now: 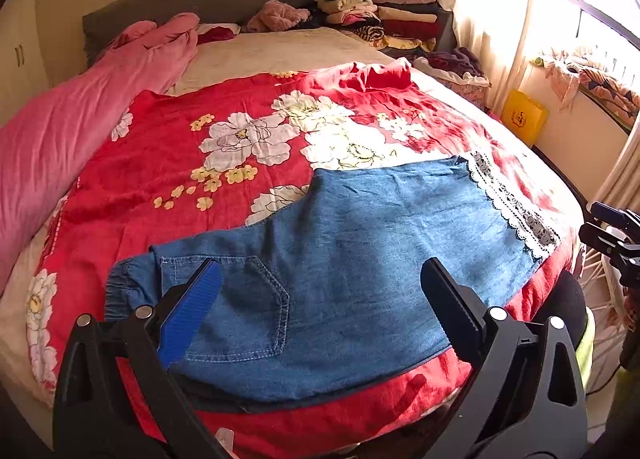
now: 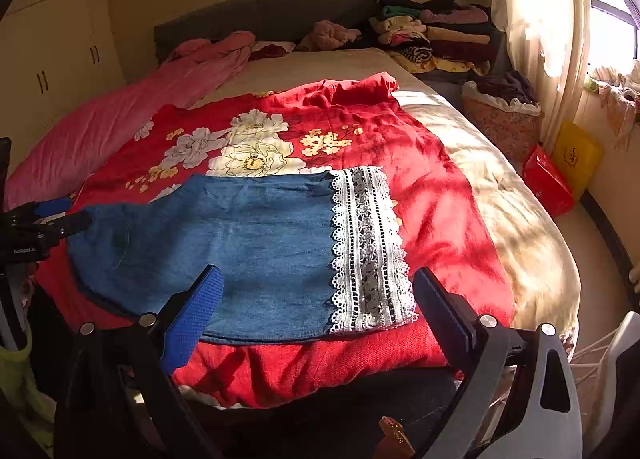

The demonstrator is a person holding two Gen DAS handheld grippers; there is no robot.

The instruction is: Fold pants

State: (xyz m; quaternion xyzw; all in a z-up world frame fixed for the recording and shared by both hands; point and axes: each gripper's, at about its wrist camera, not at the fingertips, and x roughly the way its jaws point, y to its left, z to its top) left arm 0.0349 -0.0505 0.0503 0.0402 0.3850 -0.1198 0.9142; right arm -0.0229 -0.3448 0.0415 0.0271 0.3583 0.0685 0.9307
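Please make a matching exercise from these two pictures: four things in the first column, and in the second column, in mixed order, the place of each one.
Column 1
1. denim pants
2. lace hem
3. pink quilt
4. stack of folded clothes

Column 2
A. at the head of the bed, near the curtain
B. along the left side of the bed
C. flat on the red floral blanket, at the near end
D. on the right end of the pants

Pairs: 1-C, 2-D, 3-B, 4-A
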